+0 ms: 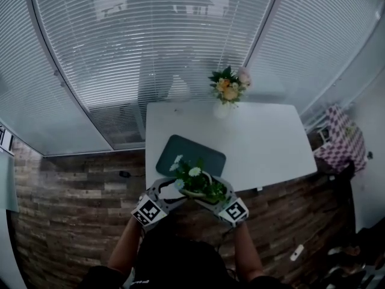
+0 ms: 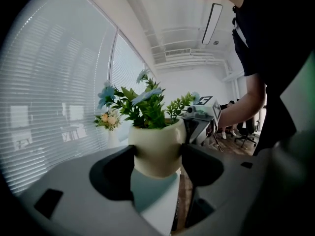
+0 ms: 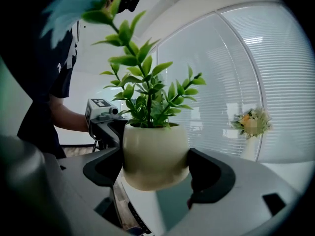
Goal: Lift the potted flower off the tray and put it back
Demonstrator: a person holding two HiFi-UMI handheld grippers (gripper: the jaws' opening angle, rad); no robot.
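Pot (image 1: 192,192) hangs just above the tray (image 1: 180,152), lower middle of frame. Left claw (image 2: 157,163) and right claw (image 3: 155,168) are both clenched on its belly. Looks glazed, so probably slippery, breakable and top-heavy. I'd keep hold low on the sides.

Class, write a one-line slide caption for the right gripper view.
The right gripper clamps the potted flower by its cream pot, holding it above the dark tray.

Potted flower (image 1: 198,185) between left tool (image 1: 173,188) and right tool (image 1: 214,196), over the near edge of the table (image 1: 264,143); tray (image 1: 191,151) behind, bouquet (image 1: 228,89) at the far edge.
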